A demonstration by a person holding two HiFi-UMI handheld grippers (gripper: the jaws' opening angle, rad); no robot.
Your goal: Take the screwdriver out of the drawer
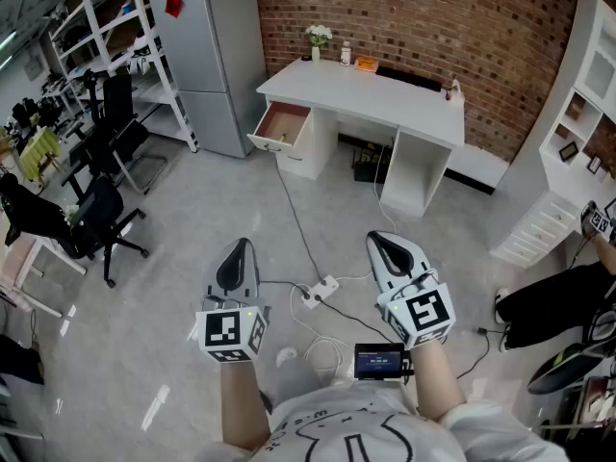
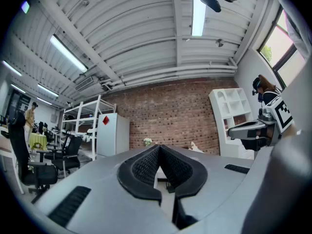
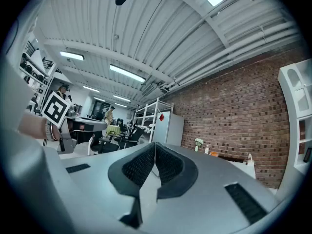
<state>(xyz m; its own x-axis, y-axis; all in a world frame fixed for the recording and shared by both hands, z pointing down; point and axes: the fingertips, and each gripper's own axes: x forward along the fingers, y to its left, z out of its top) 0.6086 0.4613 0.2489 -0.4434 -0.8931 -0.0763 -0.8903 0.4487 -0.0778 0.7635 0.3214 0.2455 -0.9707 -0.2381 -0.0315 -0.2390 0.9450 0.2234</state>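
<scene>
Presently left tool (image 1: 239,250) and right tool (image 1: 385,243) both closed, empty, well short of the open drawer (image 1: 282,125) at far left. Screwdriver indiscernible inside; walk closer, open one tool before reaching in.

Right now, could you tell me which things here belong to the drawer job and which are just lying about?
Job: open drawer, white desk, left gripper, right gripper, both shut, empty.
Lying about: power strip, fridge, office chair, flower vase.
</scene>
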